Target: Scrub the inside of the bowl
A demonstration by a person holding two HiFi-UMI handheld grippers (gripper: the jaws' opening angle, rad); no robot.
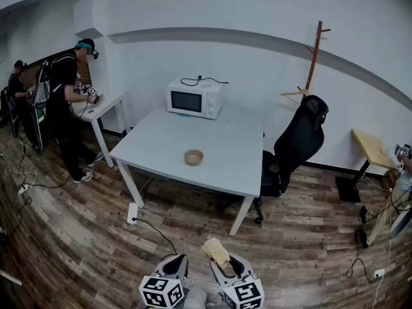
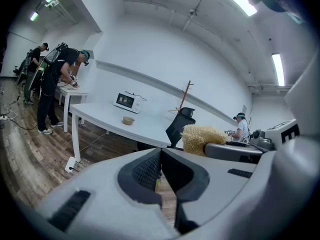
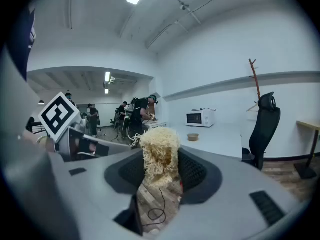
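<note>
At the bottom of the frame, the left hand-held gripper [image 1: 176,262] was closed and empty. The right hand-held gripper [image 1: 225,270] clamped a fibre scrubber [image 1: 216,251]. The bowl [image 1: 194,157] sat mid-frame on the table [image 1: 161,140].

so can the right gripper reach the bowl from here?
Probably not yet: the right gripper, shut on the fibrous scrubber, is well short of the bowl on the white table. Only floor lies between; nothing blocks the approach.
</note>
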